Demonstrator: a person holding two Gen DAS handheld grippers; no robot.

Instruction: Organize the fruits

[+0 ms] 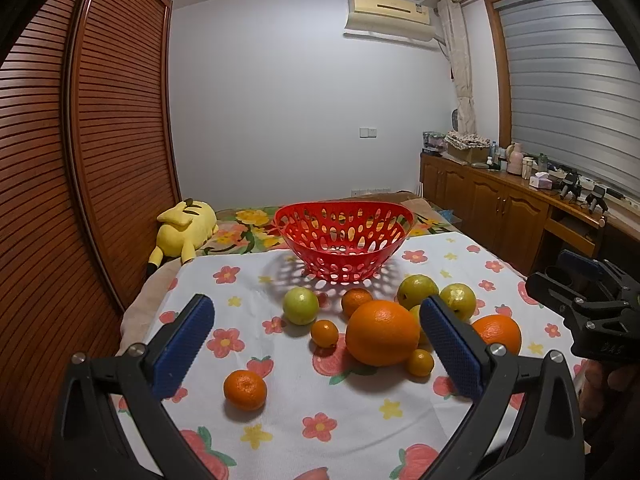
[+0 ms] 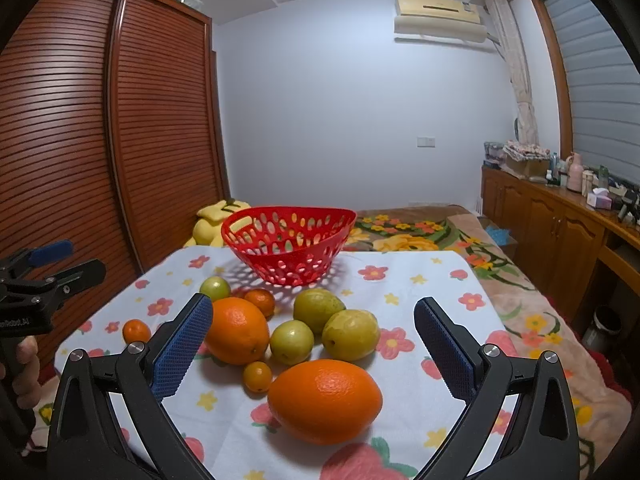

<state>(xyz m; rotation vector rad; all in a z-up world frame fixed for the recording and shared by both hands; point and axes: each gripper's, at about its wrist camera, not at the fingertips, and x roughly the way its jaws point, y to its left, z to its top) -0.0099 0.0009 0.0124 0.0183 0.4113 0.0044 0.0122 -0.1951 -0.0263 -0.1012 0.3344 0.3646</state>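
Fruit lies loose on a flower-printed cloth (image 2: 400,280) spread over a bed, in a cluster just in front of a red perforated basket (image 2: 288,240), which holds nothing. Nearest the right wrist camera is a large orange (image 2: 325,400); behind it sit a second large orange (image 2: 236,330), three yellow-green round fruits (image 2: 350,334) close together, a fourth green fruit (image 1: 301,305) off to the left, and several small mandarins (image 1: 245,389) and kumquat-sized ones (image 2: 257,376) scattered among them. One mandarin (image 2: 260,301) lies just before the basket's shadow.

The left hand-held gripper (image 1: 316,344) hovers above the cloth with its blue-padded fingers spread wide, nothing between the pads. The right hand-held gripper (image 2: 314,344) is likewise spread wide and holds nothing, the near orange lying below the gap. Each gripper shows at the edge of the other's view, with fingers of the person's hand on the handle.

A yellow plush toy (image 1: 182,232) lies beyond the cloth beside a slatted wooden wardrobe (image 1: 100,140).
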